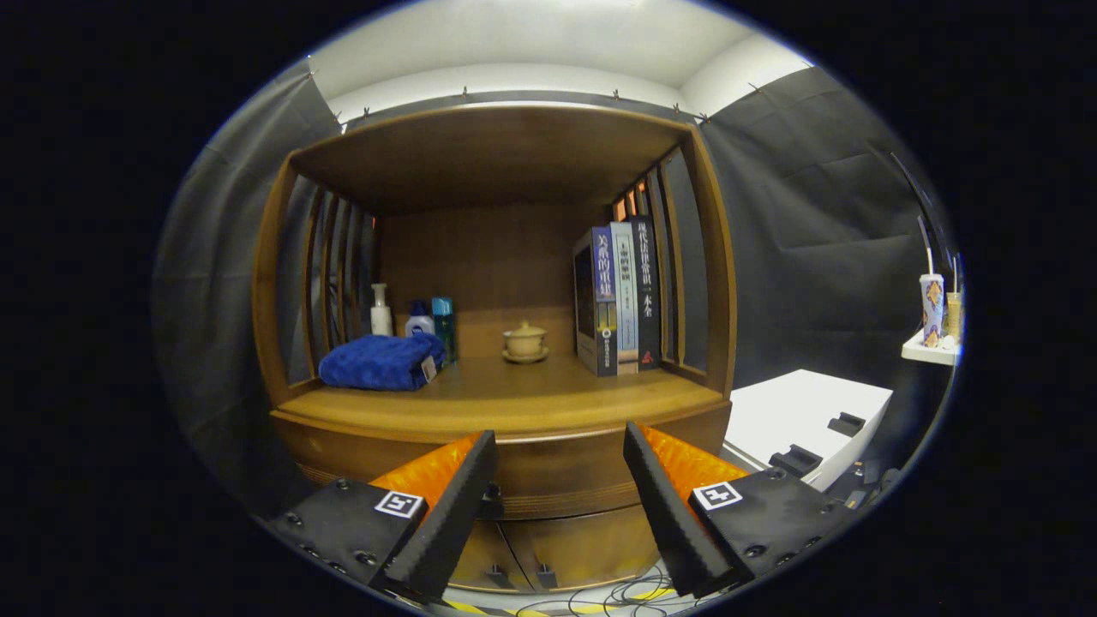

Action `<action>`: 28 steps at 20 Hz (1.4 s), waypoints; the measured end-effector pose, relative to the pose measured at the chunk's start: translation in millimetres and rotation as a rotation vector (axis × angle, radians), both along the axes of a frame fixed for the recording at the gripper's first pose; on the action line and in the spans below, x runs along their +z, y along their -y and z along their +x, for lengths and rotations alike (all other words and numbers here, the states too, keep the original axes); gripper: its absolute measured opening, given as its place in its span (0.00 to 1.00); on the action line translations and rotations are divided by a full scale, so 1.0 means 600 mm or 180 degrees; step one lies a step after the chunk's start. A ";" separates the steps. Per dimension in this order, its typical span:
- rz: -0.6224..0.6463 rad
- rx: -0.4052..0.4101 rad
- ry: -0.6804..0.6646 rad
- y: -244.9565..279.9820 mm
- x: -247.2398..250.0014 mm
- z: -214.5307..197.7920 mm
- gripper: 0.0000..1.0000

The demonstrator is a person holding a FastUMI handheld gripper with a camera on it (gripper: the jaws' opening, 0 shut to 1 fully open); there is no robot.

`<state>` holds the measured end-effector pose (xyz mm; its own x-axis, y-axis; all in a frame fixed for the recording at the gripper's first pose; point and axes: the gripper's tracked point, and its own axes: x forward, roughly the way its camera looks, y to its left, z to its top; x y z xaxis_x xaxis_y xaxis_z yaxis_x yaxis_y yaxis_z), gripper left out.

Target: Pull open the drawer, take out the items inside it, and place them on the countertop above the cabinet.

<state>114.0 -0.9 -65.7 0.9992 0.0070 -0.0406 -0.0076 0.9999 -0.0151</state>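
Gripper spread wide, nothing between the two fingers, both hanging in the air short of the wooden cabinet. Fingers black on the inner faces, orange on the outer, each base carrying a small square marker. Straight ahead between the fingertips: the curved front of the cabinet under the countertop, with a grooved band across it. Drawer presumably in that curved front, closed; exact outline hard to tell. Lower down, between the fingers, two cabinet doors with small dark handles, shut.

On the countertop, beyond the fingers: folded blue towel toward the left side, with a white tag at its near corner. Just behind the towel, a white pump bottle, a smaller blue-and-white bottle and a teal box, close together. Near the middle at the back, a small lidded cup on a saucer. At the right, three books standing upright against the slatted side of the cabinet's upper frame.

Right of the cabinet, a white box-like unit with dark fittings. Farther right, a small white shelf bearing a paper cup with a straw. On the floor below the cabinet, loose cables and yellow-black tape
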 end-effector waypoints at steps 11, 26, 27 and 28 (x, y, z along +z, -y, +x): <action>0.0038 0.0382 -0.0417 -0.082 -0.134 0.067 0.98; -0.0300 0.0557 -0.0533 -0.111 -0.190 0.104 0.55; -0.0268 0.0559 -0.0525 -0.111 -0.190 0.104 0.55; -0.0255 0.0559 -0.0507 -0.111 -0.189 0.103 0.55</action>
